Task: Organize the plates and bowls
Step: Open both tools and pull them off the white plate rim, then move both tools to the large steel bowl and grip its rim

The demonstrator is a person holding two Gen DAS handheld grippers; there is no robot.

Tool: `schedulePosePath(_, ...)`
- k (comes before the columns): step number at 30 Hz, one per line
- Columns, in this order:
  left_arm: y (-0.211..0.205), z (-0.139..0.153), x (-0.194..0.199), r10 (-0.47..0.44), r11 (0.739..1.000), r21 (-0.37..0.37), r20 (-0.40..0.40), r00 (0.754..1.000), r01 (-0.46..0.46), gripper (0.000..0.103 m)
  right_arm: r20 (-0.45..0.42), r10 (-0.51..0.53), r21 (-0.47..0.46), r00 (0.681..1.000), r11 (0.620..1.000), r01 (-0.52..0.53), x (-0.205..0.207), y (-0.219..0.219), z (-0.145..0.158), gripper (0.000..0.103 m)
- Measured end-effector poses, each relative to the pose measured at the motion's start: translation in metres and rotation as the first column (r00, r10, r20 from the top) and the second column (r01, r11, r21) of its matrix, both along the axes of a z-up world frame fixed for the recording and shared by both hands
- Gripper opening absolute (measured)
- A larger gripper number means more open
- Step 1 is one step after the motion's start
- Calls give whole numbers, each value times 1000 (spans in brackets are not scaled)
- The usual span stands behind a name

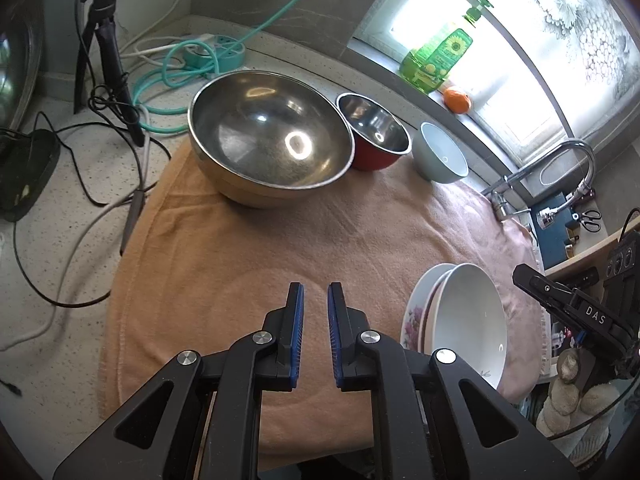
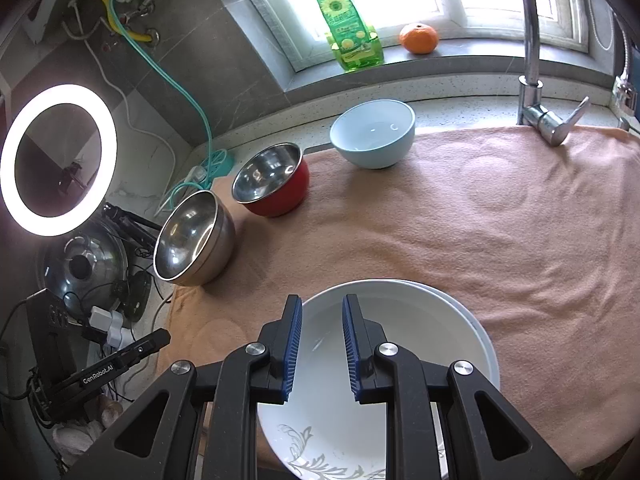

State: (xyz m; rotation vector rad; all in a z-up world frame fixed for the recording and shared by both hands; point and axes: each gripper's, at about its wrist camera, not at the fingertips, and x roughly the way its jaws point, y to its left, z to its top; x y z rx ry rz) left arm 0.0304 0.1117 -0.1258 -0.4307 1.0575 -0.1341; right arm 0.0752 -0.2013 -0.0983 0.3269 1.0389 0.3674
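On the peach towel (image 1: 248,264) stand a large steel bowl (image 1: 268,140), a red bowl with steel inside (image 1: 374,132) and a pale blue bowl (image 1: 442,154), in a row at the back. They also show in the right wrist view: steel bowl (image 2: 192,240), red bowl (image 2: 272,184), blue bowl (image 2: 374,132). A stack of white plates with a deep white dish on top (image 1: 460,320) sits at the towel's front right. My left gripper (image 1: 316,300) is open and empty over bare towel, left of the stack. My right gripper (image 2: 322,312) is open and empty, just above the white dish (image 2: 400,360).
Cables, a tripod (image 1: 104,44) and a power strip (image 1: 216,52) lie left of the towel. A ring light (image 2: 58,160) and pot lid (image 2: 84,268) stand further left. A green soap bottle (image 2: 348,28) and an orange (image 2: 419,38) sit on the sill. A tap (image 2: 536,92) rises at back right.
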Motion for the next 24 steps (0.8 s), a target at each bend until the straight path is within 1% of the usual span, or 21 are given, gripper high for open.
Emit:
schedulePosePath(8,38,5,14,52,998,33,27,998,-52,10,-10,64,13,998,998,-64,16,47,3,19)
schedulePosePath(11,51,6,22,72,997,24,38,997,-73,11,-8,76,22,997,997,-76,24,63,4,19)
schedulePosePath(17,70,6,41,117,993,24,61,991,-118,11,-27,99,46,995,994,-98,45,91,1,19)
schedulePosePath(19,74,5,47,124,992,27,65,990,-126,11,-44,104,71,994,992,-101,53,98,-2,19)
schedulePosePath(24,81,3,59,132,990,42,71,989,-136,10,-65,127,85,990,989,-121,72,120,-8,19)
